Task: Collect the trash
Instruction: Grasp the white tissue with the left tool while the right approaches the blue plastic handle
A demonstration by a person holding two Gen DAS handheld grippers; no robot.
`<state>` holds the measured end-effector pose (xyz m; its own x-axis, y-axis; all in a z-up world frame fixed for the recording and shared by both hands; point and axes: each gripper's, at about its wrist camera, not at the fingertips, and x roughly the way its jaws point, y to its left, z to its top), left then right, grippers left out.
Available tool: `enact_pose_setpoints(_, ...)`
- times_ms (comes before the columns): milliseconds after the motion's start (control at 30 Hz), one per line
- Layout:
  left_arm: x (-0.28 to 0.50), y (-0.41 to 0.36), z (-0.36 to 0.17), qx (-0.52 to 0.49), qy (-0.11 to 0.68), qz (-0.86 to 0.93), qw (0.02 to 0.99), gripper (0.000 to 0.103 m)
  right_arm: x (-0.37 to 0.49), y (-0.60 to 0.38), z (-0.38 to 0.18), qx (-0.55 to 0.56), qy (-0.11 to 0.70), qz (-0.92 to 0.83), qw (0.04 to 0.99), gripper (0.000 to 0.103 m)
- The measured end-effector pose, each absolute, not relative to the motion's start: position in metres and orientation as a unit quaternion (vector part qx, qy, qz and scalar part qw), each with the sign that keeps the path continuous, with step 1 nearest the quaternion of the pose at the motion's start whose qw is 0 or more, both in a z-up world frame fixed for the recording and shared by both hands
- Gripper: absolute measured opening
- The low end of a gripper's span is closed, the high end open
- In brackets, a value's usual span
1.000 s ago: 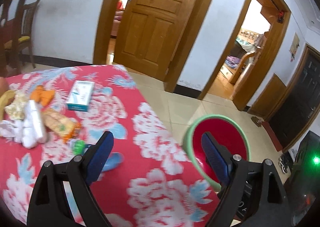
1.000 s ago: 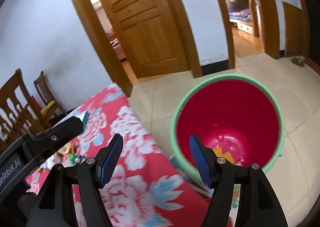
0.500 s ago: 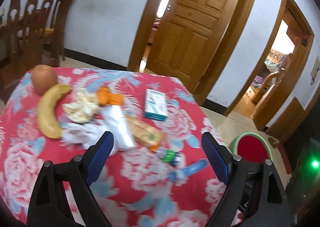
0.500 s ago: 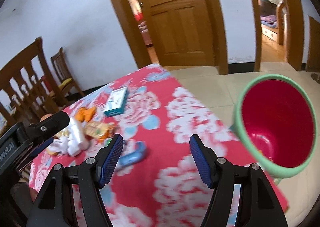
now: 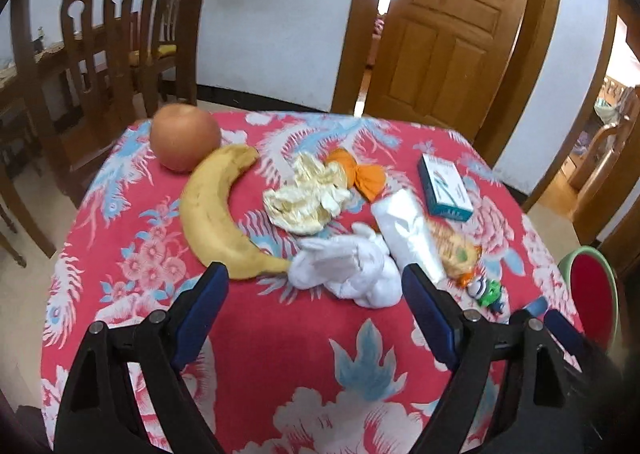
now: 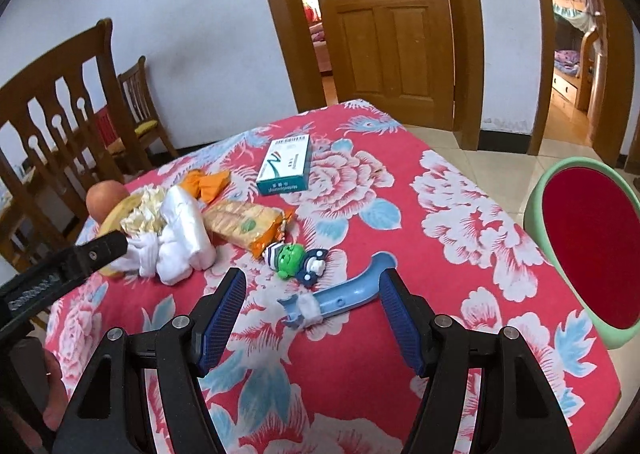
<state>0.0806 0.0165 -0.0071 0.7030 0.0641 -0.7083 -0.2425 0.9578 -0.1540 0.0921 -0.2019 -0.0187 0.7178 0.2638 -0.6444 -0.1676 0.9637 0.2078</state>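
Both grippers poised over the trash on the table (image 5: pixel 280 354).
Left gripper (image 5: pixel 316 308) gapes, empty, before the tissue (image 5: pixel 348 270); right gripper (image 6: pixel 312 318) gapes, empty, around the blue handle (image 6: pixel 340 296). Bin (image 6: pixel 588 246) waits beside the table. Banana (image 5: pixel 212 222), apple (image 5: pixel 184 142), box (image 6: pixel 284 164) and toy (image 6: pixel 296 258) crowd the wrappers.

walls: plain white, dark skirting | floor (image 6: pixel 500 146): pale glossy tiles | doors: panelled wooden door (image 6: pixel 380 26) in wooden frame, open doorway (image 6: pixel 572 66) to bedroom at right | furniture: dark wooden chairs (image 5: pixel 100 50) at left | light: daylight
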Motion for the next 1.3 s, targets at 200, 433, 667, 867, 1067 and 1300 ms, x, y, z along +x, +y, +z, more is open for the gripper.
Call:
enact_pose_setpoints(200,0.088,0.009,-0.018,-0.119,0.381,0.061,0.915,0.075,0.094,-0.200,-0.024,0.061,0.363,0.120,0.922,0.071)
enact_pose_setpoints(433,0.084,0.012,-0.026,-0.144,0.376,0.046,0.914,0.014,0.097,-0.197,-0.026,0.050,0.372,0.111,0.920,0.071)
enact_pose_setpoints(667,0.073,0.016,-0.019,-0.159,0.341,0.042,0.926,0.002,0.102,-0.194,-0.030,0.037,0.392,0.101,0.914,0.071)
enact_pose_setpoints(867,0.063,0.022,-0.012,-0.163,0.320,0.041,0.932,0.000,0.107,-0.189,-0.035,0.025,0.413,0.099,0.905,0.071)
enact_pose_setpoints(1067,0.065,0.023,-0.013,-0.166,0.324,0.042,0.930,0.000,0.105,-0.184,-0.036,0.009,0.417,0.090,0.905,0.069)
enact_pose_setpoints(1300,0.065,0.032,-0.017,-0.184,0.329,0.057,0.924,0.000,0.101,-0.189,-0.033,0.017,0.409,0.075,0.909,0.028)
